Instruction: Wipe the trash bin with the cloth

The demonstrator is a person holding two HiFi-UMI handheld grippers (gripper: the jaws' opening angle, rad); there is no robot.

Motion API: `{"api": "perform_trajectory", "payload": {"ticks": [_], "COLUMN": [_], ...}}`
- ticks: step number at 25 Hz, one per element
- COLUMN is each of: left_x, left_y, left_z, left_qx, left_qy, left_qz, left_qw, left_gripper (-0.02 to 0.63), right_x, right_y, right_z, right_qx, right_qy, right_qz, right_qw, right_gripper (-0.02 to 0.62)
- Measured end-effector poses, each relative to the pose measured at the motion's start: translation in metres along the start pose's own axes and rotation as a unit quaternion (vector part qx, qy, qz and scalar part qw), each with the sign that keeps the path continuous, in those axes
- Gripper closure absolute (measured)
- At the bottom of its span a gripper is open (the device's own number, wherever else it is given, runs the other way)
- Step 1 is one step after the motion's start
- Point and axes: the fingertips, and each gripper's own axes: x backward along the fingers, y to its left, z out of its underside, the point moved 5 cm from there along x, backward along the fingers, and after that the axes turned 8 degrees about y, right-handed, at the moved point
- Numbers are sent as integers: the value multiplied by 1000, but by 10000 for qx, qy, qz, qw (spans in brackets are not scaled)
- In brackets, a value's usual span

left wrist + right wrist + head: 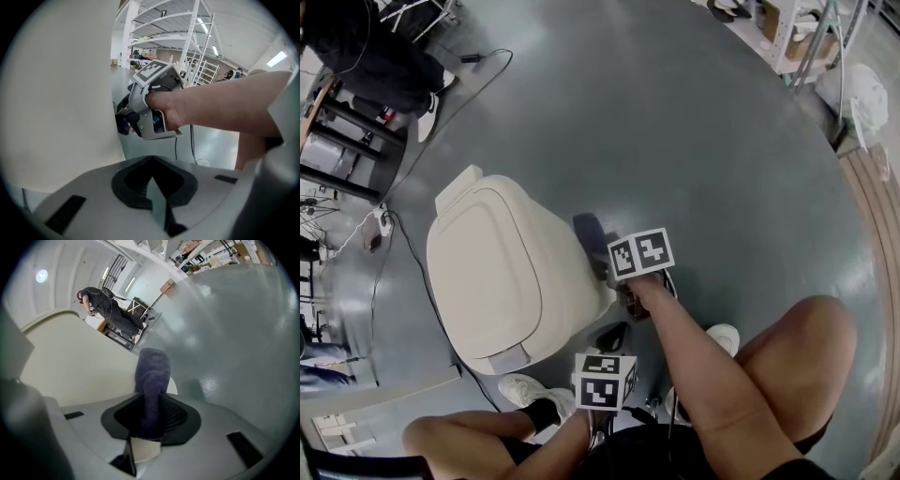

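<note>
**Head view.** The trash bin (497, 272) stands on the grey floor, left of centre, with its lid down. The right gripper (614, 267) holds the cloth (589, 232) at the bin's right side wall. The step in hand is judged to be wiping that wall. The left gripper (612, 337) hangs nearer the person, just beside the bin's near right corner. A floor cable (412, 258) runs along the bin's left side. The person's white shoe (520, 386) sits near the bin's near edge. Both limit any reach around the base.

**Left gripper view.** The left gripper (154, 206) has its jaws pressed together with nothing between them. The bin wall (61, 93) fills the left.

**Right gripper view.** The right gripper (145, 427) pinches the dark cloth (151, 380), which stands up out of the jaws. The bin (79, 366) lies to the left. A bystander (105, 305) stands far off.

**Next move.** Press the cloth flat on the wall and stroke along it, keeping the pinch firm.
</note>
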Motion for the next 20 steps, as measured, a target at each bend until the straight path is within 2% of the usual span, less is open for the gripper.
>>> {"api": "perform_trajectory", "payload": {"ticks": [7,12,16,20], "left_x": [-4,3,13,27], "left_y": [1,6,5,3], "left_z": [2,-5,-15,-25], "left_qx": [33,-38,-214,-200], "left_qy": [87,-22,-214,-419], "left_qz": [67,-87,-244,-245], "left_qw": [9999,10000,9992,9986], "left_gripper": [607,607,608,607], "right_x": [-7,1,21,37], "right_y": [-9,-7,2,32], "right_z": [5,-4,-28,-51], "right_qx": [-14,-4,-19,244], "right_qy": [143,7,-374,-660], "right_qz": [182,272,94,-295], "right_qw": [9997,9996,9993,9971], "right_gripper": [492,492,492,492]}}
